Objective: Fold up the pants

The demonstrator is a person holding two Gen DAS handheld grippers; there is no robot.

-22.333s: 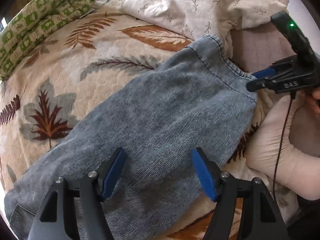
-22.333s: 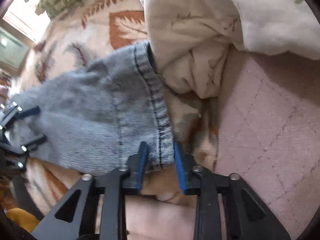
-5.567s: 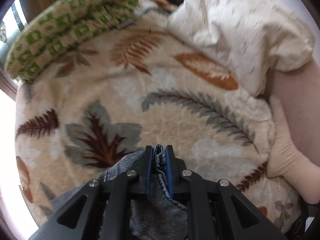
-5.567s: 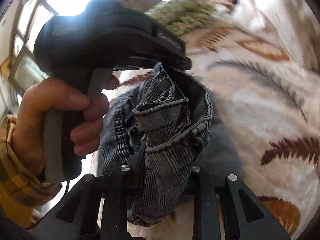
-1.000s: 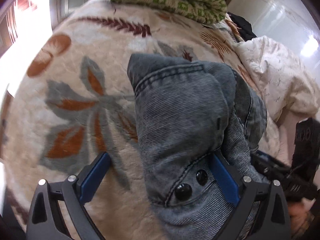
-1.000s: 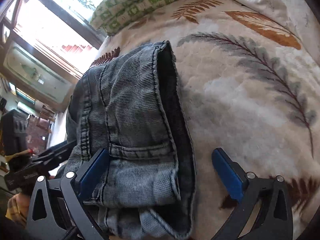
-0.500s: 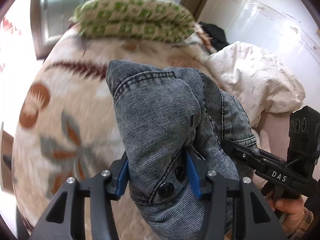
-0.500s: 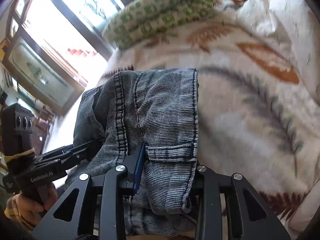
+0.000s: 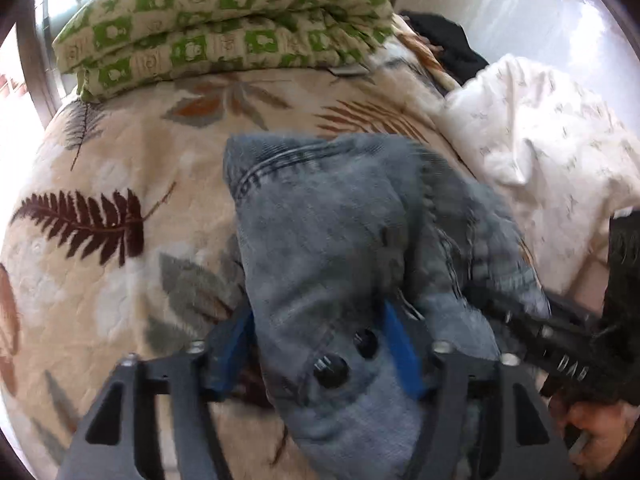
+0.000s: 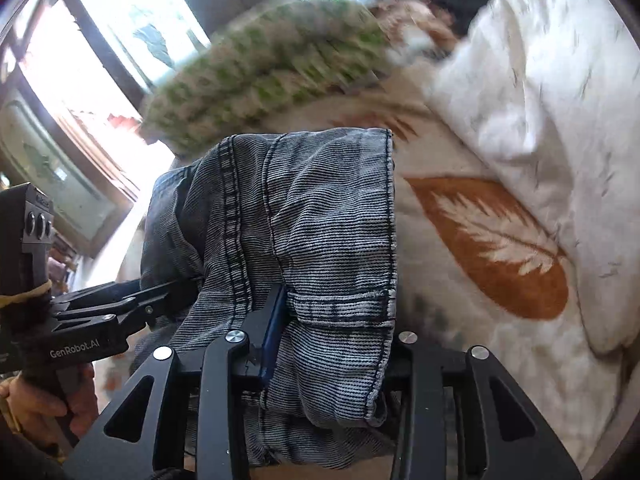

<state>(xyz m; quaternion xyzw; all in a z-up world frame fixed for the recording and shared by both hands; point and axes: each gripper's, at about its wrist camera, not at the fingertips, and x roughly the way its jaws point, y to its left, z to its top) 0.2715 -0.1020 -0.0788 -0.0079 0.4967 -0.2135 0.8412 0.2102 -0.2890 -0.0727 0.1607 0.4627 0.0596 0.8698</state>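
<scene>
The grey-blue denim pants [image 9: 332, 240] are folded into a thick bundle and held up above the leaf-patterned blanket [image 9: 120, 184]. My left gripper [image 9: 320, 344] is shut on the waistband end, by two dark buttons [image 9: 330, 368]. My right gripper [image 10: 332, 328] is shut on the other side of the bundle [image 10: 320, 216], at a stitched hem. The right gripper's body [image 9: 568, 352] shows at the right in the left wrist view; the left gripper's body [image 10: 80, 320] shows at the left in the right wrist view. The lower layers of the bundle are hidden.
A folded green-and-cream quilt [image 9: 224, 24] lies at the far edge of the bed, under a window [image 10: 104, 40]. A white duvet [image 9: 552, 152] is heaped at the right, with a dark garment [image 9: 444, 44] behind it.
Both grippers, open around the folded pants a second ago, closed on them and lifted the bundle off the blanket. It has since moved farther toward the green quilt.
</scene>
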